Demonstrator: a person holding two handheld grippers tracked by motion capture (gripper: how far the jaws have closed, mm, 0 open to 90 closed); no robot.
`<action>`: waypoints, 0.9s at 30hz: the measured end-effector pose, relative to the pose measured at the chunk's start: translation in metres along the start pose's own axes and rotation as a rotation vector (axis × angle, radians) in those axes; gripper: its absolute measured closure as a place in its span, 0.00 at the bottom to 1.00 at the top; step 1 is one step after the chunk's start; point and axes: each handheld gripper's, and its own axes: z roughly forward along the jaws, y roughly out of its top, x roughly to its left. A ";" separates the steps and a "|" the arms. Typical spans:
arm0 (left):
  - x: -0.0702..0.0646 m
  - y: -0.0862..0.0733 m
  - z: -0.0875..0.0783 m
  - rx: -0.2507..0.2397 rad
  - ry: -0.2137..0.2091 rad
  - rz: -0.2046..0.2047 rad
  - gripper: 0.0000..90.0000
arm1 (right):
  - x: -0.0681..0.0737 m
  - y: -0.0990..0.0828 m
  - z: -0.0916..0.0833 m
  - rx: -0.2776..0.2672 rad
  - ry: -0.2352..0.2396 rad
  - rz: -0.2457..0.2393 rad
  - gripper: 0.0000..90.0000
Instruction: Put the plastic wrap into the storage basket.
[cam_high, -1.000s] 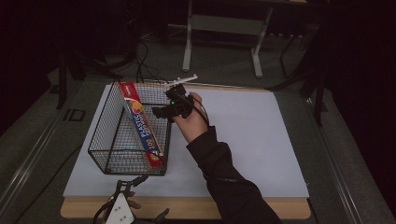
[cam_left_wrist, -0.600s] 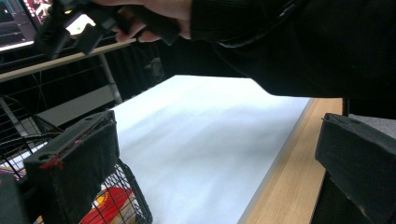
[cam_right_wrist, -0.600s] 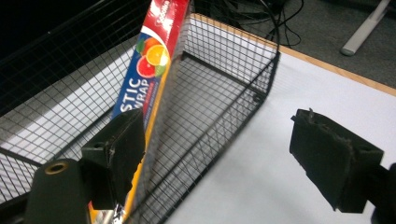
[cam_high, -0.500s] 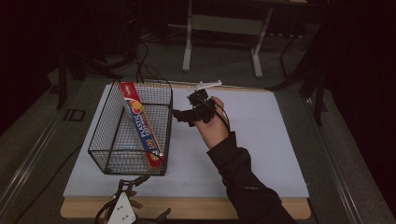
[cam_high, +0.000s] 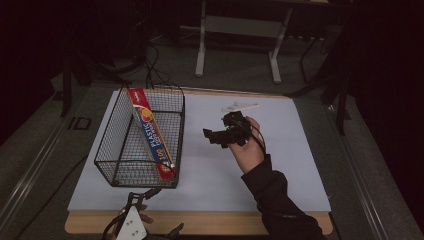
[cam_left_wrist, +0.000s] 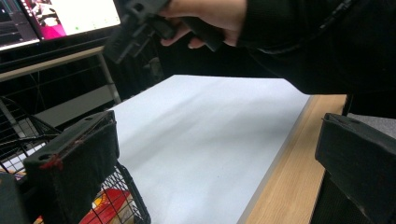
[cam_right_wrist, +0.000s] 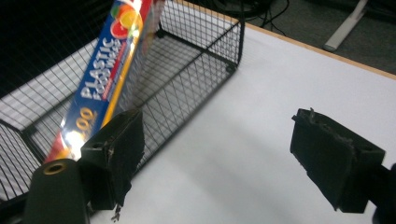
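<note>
A black wire basket (cam_high: 114, 165) stands on the left of the white mat (cam_high: 280, 170). A red and blue plastic wrap box (cam_high: 150, 132) leans slantwise inside it, one end up on the far rim. My right gripper (cam_high: 214, 136) hangs over the mat to the right of the basket, held in a hand, jaws pointing left. It is open and empty (cam_right_wrist: 224, 156), with the basket (cam_right_wrist: 196, 65) and the box (cam_right_wrist: 105, 84) ahead of it. My left gripper (cam_high: 159, 212) sits at the table's front edge by the basket's near corner, open and empty (cam_left_wrist: 217, 175).
A small white object (cam_high: 241, 106) lies on the mat behind the right gripper. A wooden table edge (cam_left_wrist: 285, 172) runs along the front. In the left gripper view, the other hand and its gripper (cam_left_wrist: 140, 25) are above the mat. Stands and cables sit on the dark floor beyond.
The right gripper has drawn back to the right, away from the basket's side and out over the middle of the mat. The left gripper and the box have stayed put.
</note>
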 end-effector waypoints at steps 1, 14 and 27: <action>0.000 0.000 0.000 -0.001 0.001 -0.002 0.00 | -0.001 -0.004 -0.002 0.000 0.005 0.000 0.20; -0.001 0.000 0.002 0.004 0.002 -0.007 0.00 | -0.015 -0.054 -0.022 -0.016 0.013 0.005 0.20; -0.002 0.000 0.002 0.005 0.003 -0.002 0.00 | -0.017 -0.099 -0.034 -0.031 0.052 -0.003 0.19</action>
